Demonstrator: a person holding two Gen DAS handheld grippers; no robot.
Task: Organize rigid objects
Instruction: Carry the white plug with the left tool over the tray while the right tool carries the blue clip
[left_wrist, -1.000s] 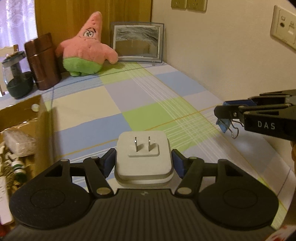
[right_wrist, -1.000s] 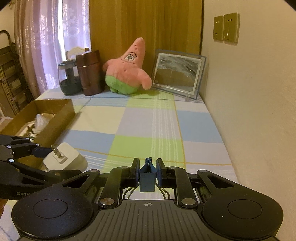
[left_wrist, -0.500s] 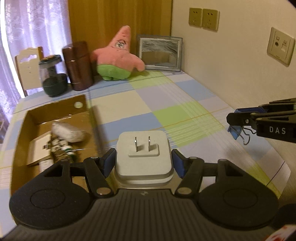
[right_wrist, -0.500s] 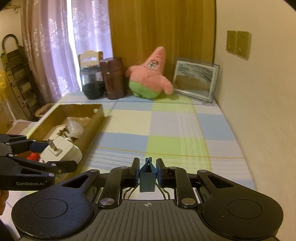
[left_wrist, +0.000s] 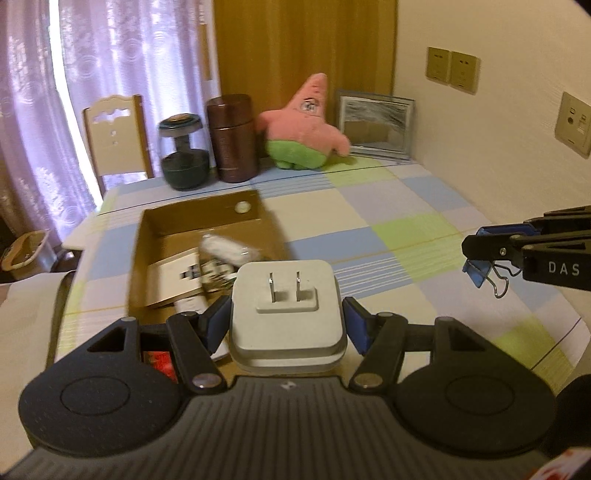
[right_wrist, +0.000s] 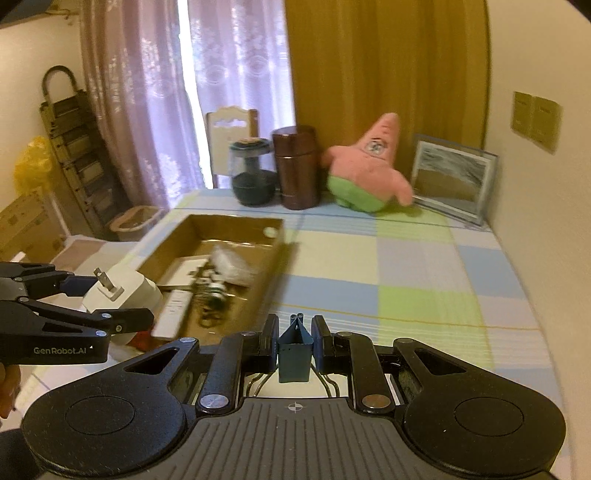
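1. Right now the left gripper (left_wrist: 287, 325) is pinching a white plug adapter (left_wrist: 286, 308) between its blue pads, with the 2 metal prongs facing up and forward.
2. Seen from the right wrist view, that adapter (right_wrist: 120, 291) hangs above the near end of the open cardboard box (right_wrist: 184, 236), not touching it.
3. Beside it, the right gripper (right_wrist: 294, 345) is pressed together on a blue binder clip (right_wrist: 294, 352); the clip's wire handles trail back toward the gripper body.
4. From the left wrist view the same clip (left_wrist: 480, 271) shows to the right of the box (left_wrist: 147, 236), out over the checked tablecloth (left_wrist: 388, 206) and clear of it.
5. Inside the box lie a clear plastic bag (left_wrist: 229, 251), a flat white card and several small items too blurred to name.
6. Beyond the box, along the far edge of the table, stand a dark glass jar (right_wrist: 253, 173) and a brown canister (right_wrist: 297, 166) just beside each other, then a pink star plush toy (right_wrist: 369, 166), then a framed picture (right_wrist: 452, 181) leaning at the wall.
7. Behind the jar, past the table, a pale wooden chair (left_wrist: 114, 136) stands in front of the lilac curtain (left_wrist: 122, 48).
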